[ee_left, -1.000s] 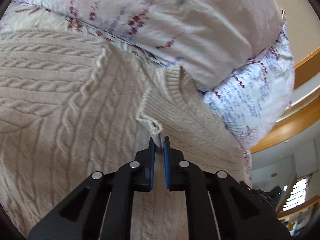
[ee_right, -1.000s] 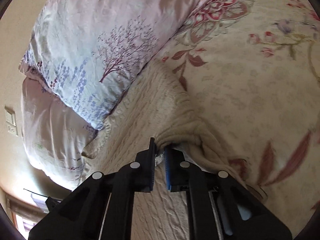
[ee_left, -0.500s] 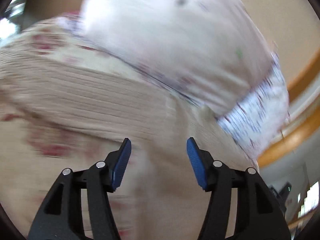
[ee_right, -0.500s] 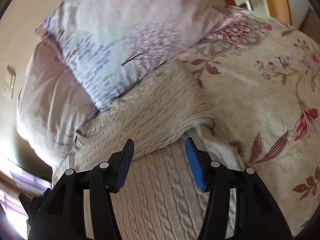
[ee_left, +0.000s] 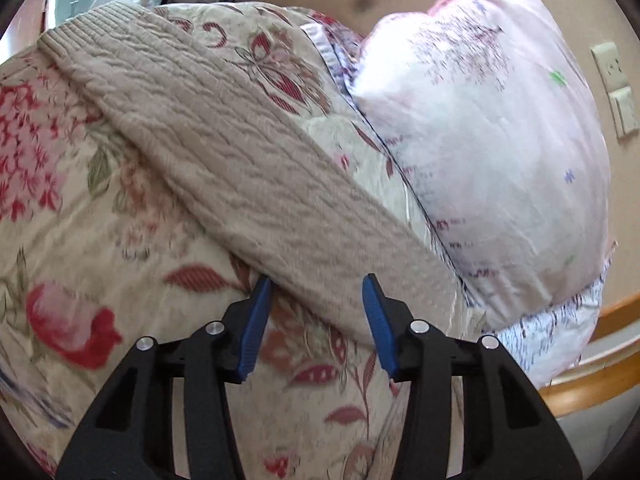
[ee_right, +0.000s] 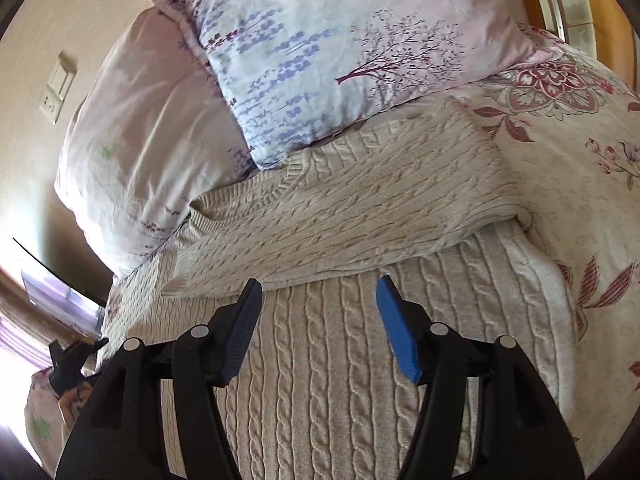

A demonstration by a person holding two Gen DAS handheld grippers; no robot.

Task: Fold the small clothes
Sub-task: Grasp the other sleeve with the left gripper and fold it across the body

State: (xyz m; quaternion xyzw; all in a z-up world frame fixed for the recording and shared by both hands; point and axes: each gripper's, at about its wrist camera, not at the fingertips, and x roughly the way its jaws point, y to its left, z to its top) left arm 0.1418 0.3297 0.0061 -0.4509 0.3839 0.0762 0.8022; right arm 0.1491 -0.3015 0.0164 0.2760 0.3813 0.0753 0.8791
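The cream cable-knit sweater (ee_right: 360, 320) is being seen spread on the floral-printed bedspread (ee_right: 580, 152), close to the head end of the bed. One cable-knit sleeve (ee_right: 344, 216) is lying folded across the sweater's body, its ribbed cuff toward the left edge of the garment. The sweater's top is touching the pale pillow printed with lilac sprigs and a dark tree (ee_right: 340, 40); a second, plain pinkish pillow (ee_right: 132, 140) is lying beside it.

The right gripper (ee_right: 318, 292), black with blue pads, is being held over the sweater's body just below the folded sleeve. Its jaws are being opened, and nothing is being pinched between them.

In the left wrist view, the other sleeve (ee_left: 224, 160) is lying stretched diagonally over the bedspread (ee_left: 80, 240), its ribbed cuff toward the far left edge. The left gripper (ee_left: 316, 292) is being held above this sleeve's near end. Its jaws are being closed, yet a gap is showing and the pads are not pressing the knit.
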